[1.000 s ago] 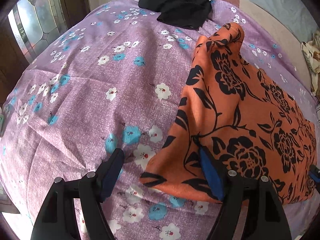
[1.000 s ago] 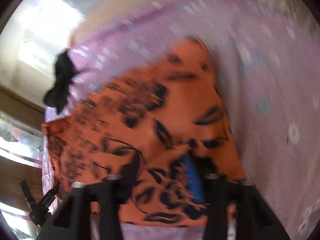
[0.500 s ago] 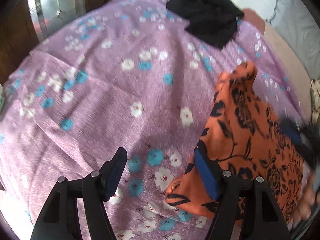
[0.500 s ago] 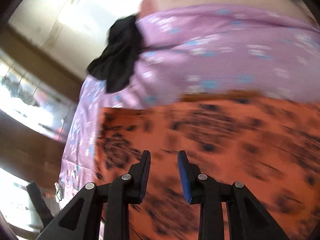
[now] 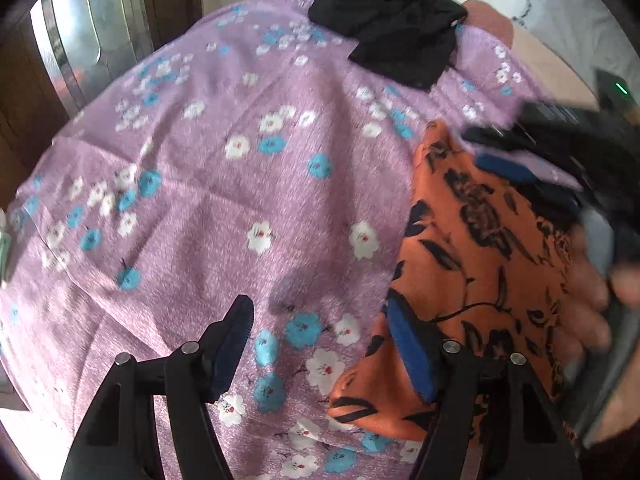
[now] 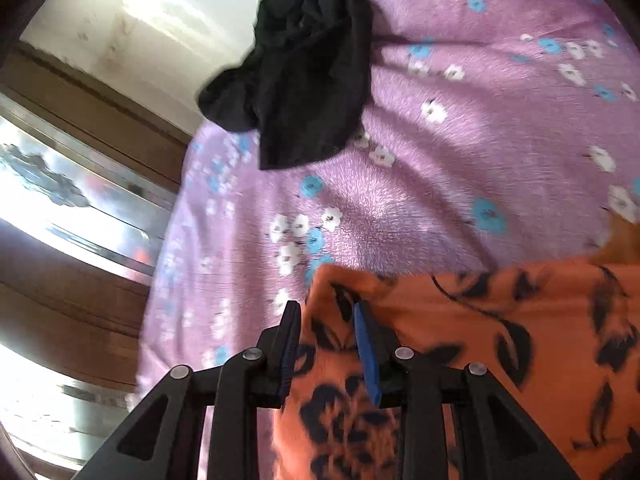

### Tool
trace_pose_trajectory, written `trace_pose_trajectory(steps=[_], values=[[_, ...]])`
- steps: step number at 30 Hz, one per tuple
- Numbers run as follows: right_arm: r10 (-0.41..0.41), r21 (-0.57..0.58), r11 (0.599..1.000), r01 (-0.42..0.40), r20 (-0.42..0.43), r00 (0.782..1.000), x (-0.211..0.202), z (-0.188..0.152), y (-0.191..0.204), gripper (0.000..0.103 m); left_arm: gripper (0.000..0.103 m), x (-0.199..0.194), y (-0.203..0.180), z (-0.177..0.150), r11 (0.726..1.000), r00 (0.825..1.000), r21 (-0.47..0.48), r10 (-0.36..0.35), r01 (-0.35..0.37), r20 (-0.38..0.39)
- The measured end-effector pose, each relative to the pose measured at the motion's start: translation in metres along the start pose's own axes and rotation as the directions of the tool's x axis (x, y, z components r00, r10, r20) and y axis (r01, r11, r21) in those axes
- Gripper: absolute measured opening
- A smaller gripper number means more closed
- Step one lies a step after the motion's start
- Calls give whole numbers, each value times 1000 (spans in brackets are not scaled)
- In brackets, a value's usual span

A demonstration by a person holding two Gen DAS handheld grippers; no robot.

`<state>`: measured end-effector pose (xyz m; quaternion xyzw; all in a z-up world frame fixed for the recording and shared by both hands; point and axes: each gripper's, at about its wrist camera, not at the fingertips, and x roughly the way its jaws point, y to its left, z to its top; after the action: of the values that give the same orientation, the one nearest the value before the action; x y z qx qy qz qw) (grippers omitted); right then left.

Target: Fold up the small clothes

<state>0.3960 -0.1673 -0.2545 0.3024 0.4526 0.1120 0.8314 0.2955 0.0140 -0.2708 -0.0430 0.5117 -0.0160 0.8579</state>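
Lengthwise, orange floral garment (image 5: 480,248) points toward black garment (image 5: 394,30).

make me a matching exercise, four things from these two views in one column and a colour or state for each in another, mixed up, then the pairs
Column one
1. orange floral garment
2. black garment
3. bedsheet
4. left tool

Column two
A. purple with white and blue flowers
B. bunched in a heap at the far end of the bed
C. jaws wide apart, one finger over the sheet, the other at the cloth's edge
D. spread on the sheet, with the right tool above one edge

Pairs: 1-D, 2-B, 3-A, 4-C
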Motion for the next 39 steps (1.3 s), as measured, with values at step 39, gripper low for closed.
trace_pose_trajectory(steps=[39], values=[[-325,240,926,291,120,938,-239,-102,-199,38,71,1,-123,-40,953,991,285,77,-106,112]])
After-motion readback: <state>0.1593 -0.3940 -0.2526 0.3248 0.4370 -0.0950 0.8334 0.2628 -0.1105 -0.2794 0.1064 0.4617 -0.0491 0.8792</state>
